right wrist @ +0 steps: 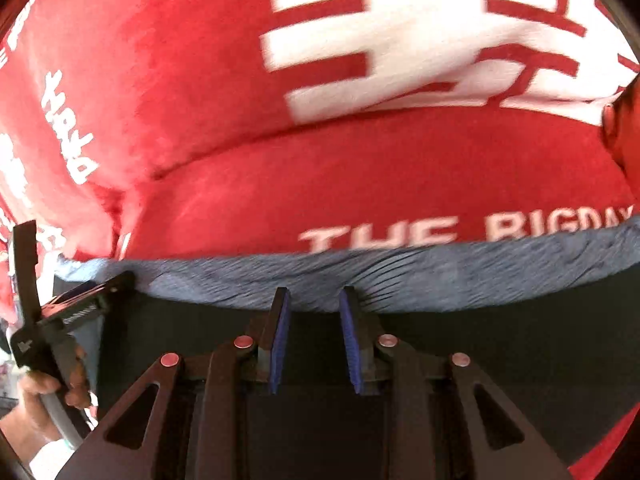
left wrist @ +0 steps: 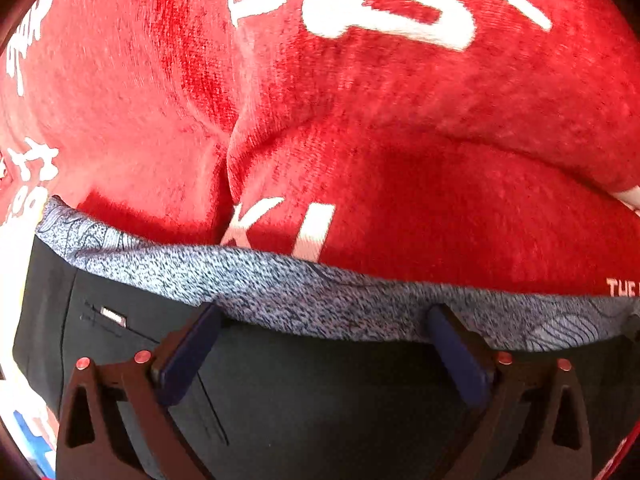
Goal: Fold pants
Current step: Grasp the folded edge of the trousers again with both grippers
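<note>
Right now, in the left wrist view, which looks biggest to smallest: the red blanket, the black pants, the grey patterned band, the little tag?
1. red blanket
2. black pants, though nearness to the camera inflates them
3. grey patterned band
4. little tag

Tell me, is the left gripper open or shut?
Open. The left gripper has its blue pads wide apart over the black pants, gripping nothing.

A: The pants point(left wrist: 304, 392) run off the bottom edge in both views, so no legs to see. Waistband point(right wrist: 400, 276) is smeared in the right view.

B: Blanket point(left wrist: 360, 120) lettering's cropped too, "THE BIGDA" point(right wrist: 460, 228) blurry and half covered.
</note>
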